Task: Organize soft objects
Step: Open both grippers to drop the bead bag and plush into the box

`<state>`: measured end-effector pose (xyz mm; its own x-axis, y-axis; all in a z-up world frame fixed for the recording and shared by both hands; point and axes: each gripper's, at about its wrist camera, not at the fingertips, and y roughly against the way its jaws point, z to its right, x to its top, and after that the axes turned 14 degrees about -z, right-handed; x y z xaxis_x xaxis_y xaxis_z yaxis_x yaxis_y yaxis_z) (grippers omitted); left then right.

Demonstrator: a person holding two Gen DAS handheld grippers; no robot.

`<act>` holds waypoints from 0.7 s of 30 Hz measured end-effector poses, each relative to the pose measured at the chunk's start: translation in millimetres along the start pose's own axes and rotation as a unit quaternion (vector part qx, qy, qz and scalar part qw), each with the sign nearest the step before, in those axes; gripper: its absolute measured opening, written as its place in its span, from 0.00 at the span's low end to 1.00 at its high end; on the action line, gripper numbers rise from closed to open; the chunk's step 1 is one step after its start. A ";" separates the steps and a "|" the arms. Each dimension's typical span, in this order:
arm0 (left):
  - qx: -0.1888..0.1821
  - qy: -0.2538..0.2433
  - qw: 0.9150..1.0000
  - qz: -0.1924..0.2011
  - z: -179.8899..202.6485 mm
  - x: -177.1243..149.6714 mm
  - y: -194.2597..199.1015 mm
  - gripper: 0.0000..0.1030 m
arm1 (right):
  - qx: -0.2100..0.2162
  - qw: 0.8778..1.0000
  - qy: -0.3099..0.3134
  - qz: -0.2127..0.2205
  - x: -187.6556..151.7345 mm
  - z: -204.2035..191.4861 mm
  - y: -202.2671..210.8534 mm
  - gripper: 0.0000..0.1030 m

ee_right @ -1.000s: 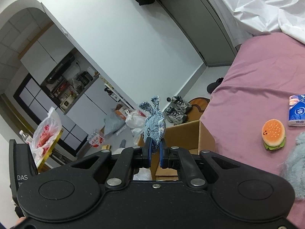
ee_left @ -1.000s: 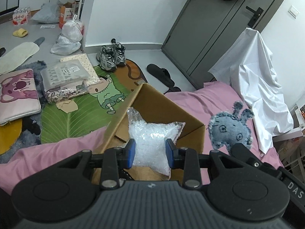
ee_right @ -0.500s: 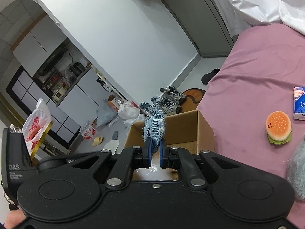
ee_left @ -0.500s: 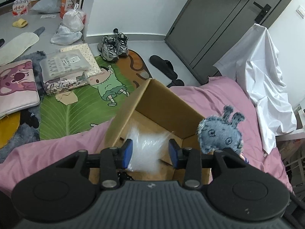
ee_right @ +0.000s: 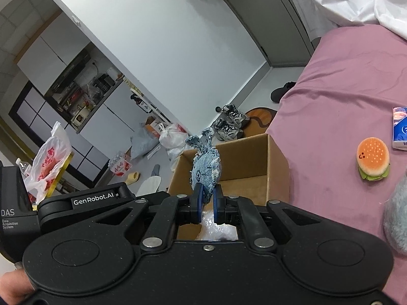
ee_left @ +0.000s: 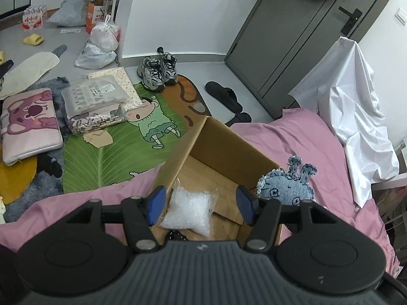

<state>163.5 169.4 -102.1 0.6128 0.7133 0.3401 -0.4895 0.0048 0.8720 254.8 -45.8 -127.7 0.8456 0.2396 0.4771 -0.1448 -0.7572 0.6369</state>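
Note:
An open cardboard box (ee_left: 223, 142) (ee_right: 277, 160) sits on the pink bed. A clear bag of white filling (ee_left: 190, 209) lies inside the box. My left gripper (ee_left: 201, 204) is open and empty just above it. My right gripper (ee_right: 206, 199) is shut on a denim bunny toy (ee_right: 206, 170), held above the box's near edge; the bunny also shows in the left wrist view (ee_left: 287, 188) at the box's right side. A burger plush (ee_right: 372, 158) lies on the bed to the right.
A blue tissue pack (ee_right: 400, 128) and a grey furry toy (ee_right: 396, 223) lie on the bed at right. A white sheet (ee_left: 356, 117) drapes the bed's far side. Sneakers (ee_left: 157, 72), a slipper (ee_left: 223, 96), packaged goods (ee_left: 96, 104) and a pink cushion (ee_left: 28, 122) lie on the floor.
My left gripper has opened and let the bag of filling drop into the box. My right gripper has carried the denim bunny down towards the box.

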 end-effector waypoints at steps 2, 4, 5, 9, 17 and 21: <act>0.004 -0.004 1.000 0.004 1.5 -2.7 4.8 0.67 | 0.003 1.000 -0.005 -0.022 -0.4 -0.8 -1.5 0.14; 0.008 -0.007 1.000 0.009 3.0 -5.4 9.2 0.71 | 0.001 0.999 -0.015 -0.037 -1.1 0.6 -3.4 0.19; 0.011 -0.009 1.000 0.011 3.8 -6.7 11.4 0.73 | -0.002 0.999 -0.017 -0.039 -2.0 0.9 -2.7 0.25; 0.021 -0.011 1.000 0.018 5.7 -10.1 20.5 0.79 | -0.010 0.999 -0.025 -0.031 -2.3 0.7 8.3 0.41; 0.026 -0.022 0.999 0.029 12.7 -18.2 37.7 0.88 | -0.018 0.999 -0.041 -0.005 -1.4 5.9 34.6 0.71; 0.012 -0.038 0.999 0.028 20.5 -24.2 45.0 0.88 | -0.020 0.999 -0.039 -0.002 -2.2 6.9 45.2 0.81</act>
<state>139.4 138.0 -63.9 0.6307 0.6572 0.4127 -0.5093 -0.0508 0.8591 249.9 -84.7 -104.1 0.8838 0.1928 0.4263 -0.1602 -0.7313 0.6630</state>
